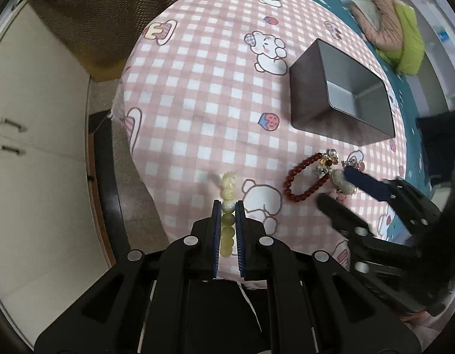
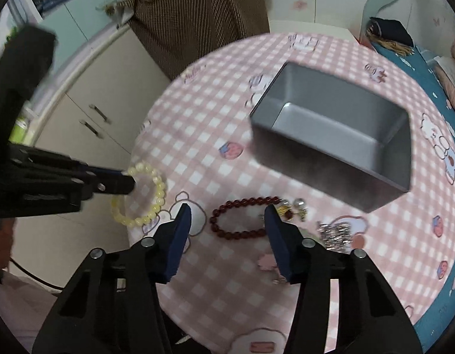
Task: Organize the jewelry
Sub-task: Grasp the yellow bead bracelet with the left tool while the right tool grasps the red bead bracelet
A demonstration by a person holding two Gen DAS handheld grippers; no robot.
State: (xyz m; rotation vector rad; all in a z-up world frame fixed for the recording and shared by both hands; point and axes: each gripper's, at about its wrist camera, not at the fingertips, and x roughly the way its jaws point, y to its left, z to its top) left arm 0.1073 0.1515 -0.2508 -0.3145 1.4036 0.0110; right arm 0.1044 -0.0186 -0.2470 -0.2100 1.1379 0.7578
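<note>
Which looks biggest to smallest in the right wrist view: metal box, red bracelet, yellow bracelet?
1. metal box, clearly largest.
2. and 3. red bracelet and yellow bracelet look about alike; the yellow one is lifted by the left gripper, so I won't rank them.

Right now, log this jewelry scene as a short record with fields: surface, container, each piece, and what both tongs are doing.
surface: round table with pink checked cloth
container: grey metal box, open-topped, nothing visible inside
yellow bracelet: clamped in the left tongs, hanging beside the table edge
red bracelet: lying flat on the cloth, near side of the box
silver piece: on the cloth, right of the red bracelet
right tongs: open, straddling the red bracelet, not gripping it
</note>
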